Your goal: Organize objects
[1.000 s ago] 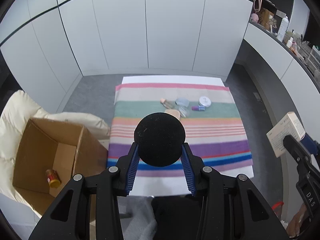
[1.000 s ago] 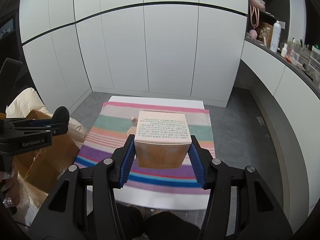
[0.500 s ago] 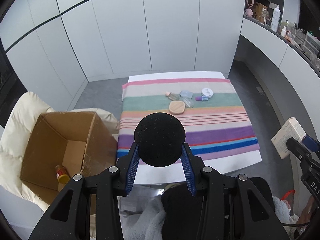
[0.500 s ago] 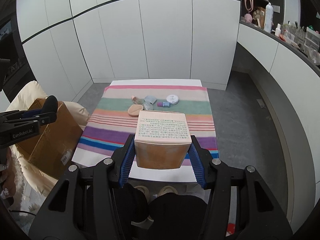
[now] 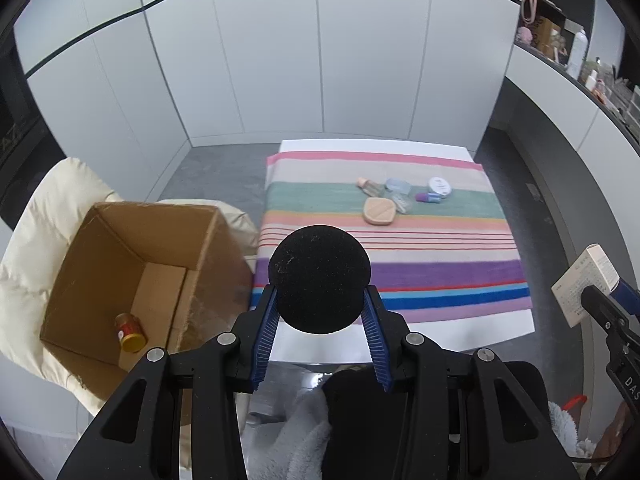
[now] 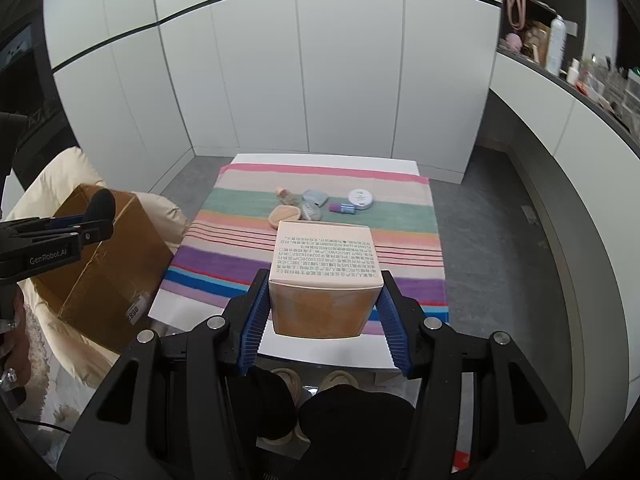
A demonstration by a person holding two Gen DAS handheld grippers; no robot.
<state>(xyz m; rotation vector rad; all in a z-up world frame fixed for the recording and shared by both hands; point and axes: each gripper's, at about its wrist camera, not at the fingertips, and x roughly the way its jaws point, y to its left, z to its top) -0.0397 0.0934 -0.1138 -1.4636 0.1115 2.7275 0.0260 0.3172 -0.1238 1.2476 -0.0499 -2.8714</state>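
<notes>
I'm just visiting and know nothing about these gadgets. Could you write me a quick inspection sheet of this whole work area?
Surface: white table under a striped cloth.
Job's things: small cosmetics clustered on the cloth; open cardboard box holding a small jar.
Clutter: bottles on a shelf.
Grippers: left gripper shut on a black round puff; right gripper shut on a printed carton.
Cables: nothing seen.
Surroundings: white cabinets, grey floor, cream cushion.
</notes>
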